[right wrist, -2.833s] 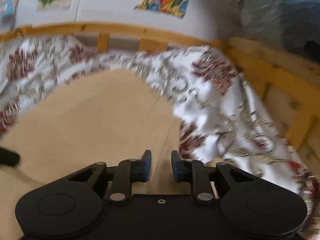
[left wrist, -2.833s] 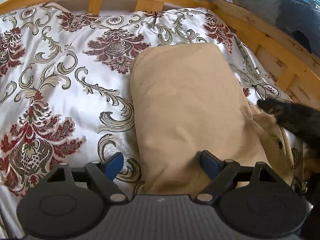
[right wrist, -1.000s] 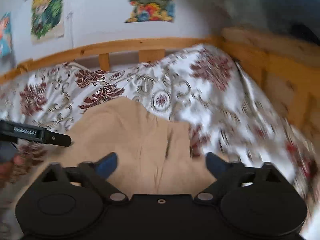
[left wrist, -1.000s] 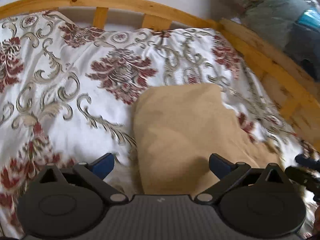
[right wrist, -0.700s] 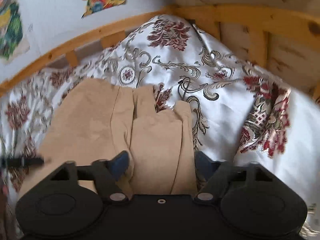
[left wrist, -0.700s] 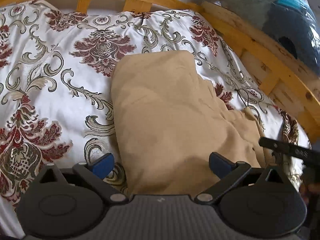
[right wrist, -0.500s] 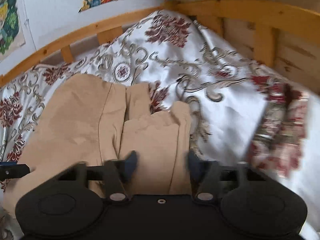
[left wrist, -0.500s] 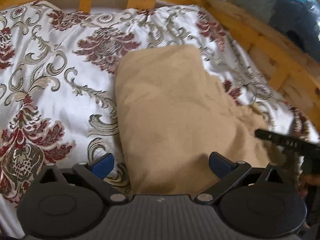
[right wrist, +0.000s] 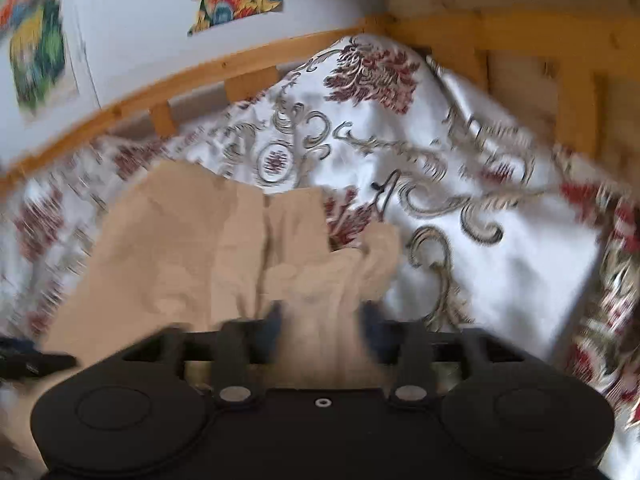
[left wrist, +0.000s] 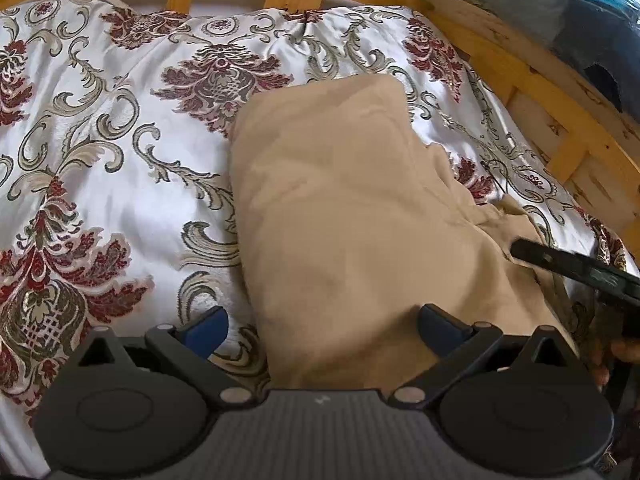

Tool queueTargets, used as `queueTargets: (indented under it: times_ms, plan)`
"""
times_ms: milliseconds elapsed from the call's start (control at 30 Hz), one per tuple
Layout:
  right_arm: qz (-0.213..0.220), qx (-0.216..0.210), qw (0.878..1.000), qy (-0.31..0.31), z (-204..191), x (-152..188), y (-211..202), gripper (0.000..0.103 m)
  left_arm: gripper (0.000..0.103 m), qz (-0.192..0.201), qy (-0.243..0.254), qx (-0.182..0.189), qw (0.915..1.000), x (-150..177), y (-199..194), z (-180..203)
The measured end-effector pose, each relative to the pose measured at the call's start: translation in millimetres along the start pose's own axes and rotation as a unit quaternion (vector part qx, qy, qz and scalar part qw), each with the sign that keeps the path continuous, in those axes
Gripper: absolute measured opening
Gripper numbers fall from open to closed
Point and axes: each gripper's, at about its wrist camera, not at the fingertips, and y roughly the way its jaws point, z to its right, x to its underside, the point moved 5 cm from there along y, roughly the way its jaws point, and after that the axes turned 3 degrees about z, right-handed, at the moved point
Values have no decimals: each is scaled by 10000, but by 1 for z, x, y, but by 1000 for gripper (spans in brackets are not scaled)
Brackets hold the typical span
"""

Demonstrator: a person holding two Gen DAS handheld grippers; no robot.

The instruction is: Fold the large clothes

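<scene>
Two grippers over the bed now! Folded tan garment [left wrist: 344, 216] lies on the floral bedspread [left wrist: 100, 152], inside the wooden bed frame [left wrist: 520, 68]. Left gripper [left wrist: 322, 326] hangs with jaws spread wide, straddling the near edge, pads clear of cloth. Right gripper [right wrist: 322, 320], blurred, has just been opening; tan fabric sits between its fingers, which stand apart and pinch nothing.
</scene>
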Motion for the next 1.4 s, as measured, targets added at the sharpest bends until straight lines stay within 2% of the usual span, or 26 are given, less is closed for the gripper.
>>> queueTargets:
  times_ms: [33,200,333,400,433,567,600,667,700,767,833,933,1067,1200,1300,1400]
  plan:
    - [-87,-100,9999,58,2,3,1,89,103,-25,-38,27,10000,0,1,-1]
    - [-492,-330,9982,74,-4,15,13,91,103,-103,-141,178,9997,1,4,-6]
    - [-539,-373,9977,188,-5,21,18,89,103,-188,-163,321,9992,1,10,-9]
    - [-537,-436,9974,198,-7,22,16,77,103,-311,-281,449,9981,1,15,-13]
    - [-554,-442,9972,243,-8,22,16,74,103,-400,-370,533,9971,1,17,-15]
    - [-527,-525,9956,567,-5,22,15,45,103,-666,-506,754,9936,-1,26,-17]
    - [-533,-560,9949,646,-4,22,14,40,103,-705,-480,778,9933,-2,27,-15]
    - [-506,-593,9941,754,-5,22,11,32,92,-696,-313,887,9931,-4,27,-7]
    - [-465,-563,9949,700,-8,21,9,24,90,-690,-204,796,9942,-5,26,-4]
    - [-380,-532,9964,543,-16,20,3,16,82,-705,-117,687,9951,-8,23,0]
    - [-296,-604,9964,523,-21,18,-2,13,64,-598,-185,670,9958,-12,17,0]
    - [-70,-659,9970,394,-33,11,-13,10,52,-357,-119,698,9968,-15,2,0]
    - [188,-697,9973,-94,-61,0,-28,9,48,-85,306,653,9974,-19,-16,10]
    - [491,-825,9949,-318,-87,-17,-36,9,48,215,371,577,9974,-33,-39,5]
    - [674,-957,9918,-521,-115,-33,-26,9,48,430,437,341,9975,-54,-56,-13]
    - [740,-1191,9883,-594,-146,-44,3,9,48,521,429,-16,9977,-73,-66,-43]
